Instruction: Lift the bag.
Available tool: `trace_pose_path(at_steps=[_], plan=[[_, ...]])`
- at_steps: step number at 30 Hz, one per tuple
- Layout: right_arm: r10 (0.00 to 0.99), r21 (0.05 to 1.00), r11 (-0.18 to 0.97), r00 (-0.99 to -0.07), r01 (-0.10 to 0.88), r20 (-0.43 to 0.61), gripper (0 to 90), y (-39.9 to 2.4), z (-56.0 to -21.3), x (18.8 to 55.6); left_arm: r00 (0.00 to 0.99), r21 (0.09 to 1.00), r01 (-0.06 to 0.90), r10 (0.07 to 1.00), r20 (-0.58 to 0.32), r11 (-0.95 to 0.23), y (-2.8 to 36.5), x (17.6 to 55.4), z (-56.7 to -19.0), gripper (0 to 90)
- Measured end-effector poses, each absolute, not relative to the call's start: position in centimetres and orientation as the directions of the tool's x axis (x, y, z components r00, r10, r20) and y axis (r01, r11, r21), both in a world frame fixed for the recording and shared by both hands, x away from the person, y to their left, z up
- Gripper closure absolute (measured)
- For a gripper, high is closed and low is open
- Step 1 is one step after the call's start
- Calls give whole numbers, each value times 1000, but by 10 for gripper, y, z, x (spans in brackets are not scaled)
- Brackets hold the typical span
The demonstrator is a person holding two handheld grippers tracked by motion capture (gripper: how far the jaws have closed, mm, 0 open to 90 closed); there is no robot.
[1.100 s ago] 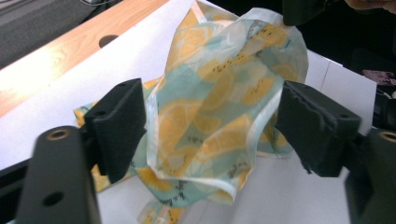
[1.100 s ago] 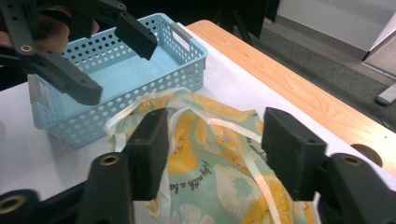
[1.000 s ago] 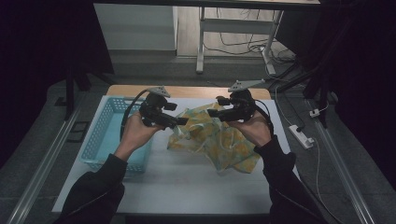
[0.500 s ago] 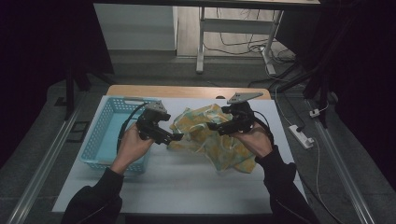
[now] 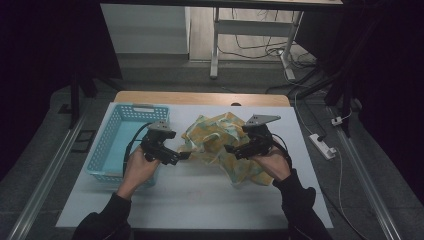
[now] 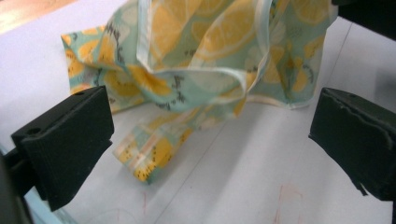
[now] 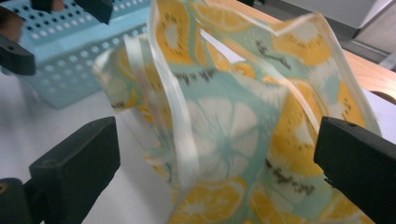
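Both wide-open grippers flank the crumpled lemon-print cloth (image 5: 222,145), stretched diagonally toward the table's near-right.

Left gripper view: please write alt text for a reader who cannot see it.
A crumpled lemon-print cloth lies on a white table, just beyond the left hand-held gripper, whose two black jaws stand wide open with nothing between them.

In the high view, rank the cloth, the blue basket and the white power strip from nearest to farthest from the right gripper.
From the right gripper:
1. Cloth, directly at its jaws, mid-table.
2. Blue basket, across the table beside the other hand.
3. White power strip, on the floor beyond the table's right edge; close to the basket's distance, so hard to call.
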State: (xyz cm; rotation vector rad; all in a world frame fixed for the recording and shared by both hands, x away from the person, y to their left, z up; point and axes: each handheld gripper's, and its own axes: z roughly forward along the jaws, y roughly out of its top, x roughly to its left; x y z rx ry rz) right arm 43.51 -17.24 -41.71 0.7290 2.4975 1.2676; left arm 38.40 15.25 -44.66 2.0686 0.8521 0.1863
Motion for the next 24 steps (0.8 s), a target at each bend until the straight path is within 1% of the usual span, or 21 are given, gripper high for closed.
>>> trace_pose_path(at_steps=[9,24], plan=[[550,810,492,-835,320,-5,1,-187,-430,424,721,778,501,680,-133,-380,158,366,-454,0],[573,814,483,-820,323,-15,1,-210,-433,395,699,787,520,695,-167,-333,180,331,-456,0]])
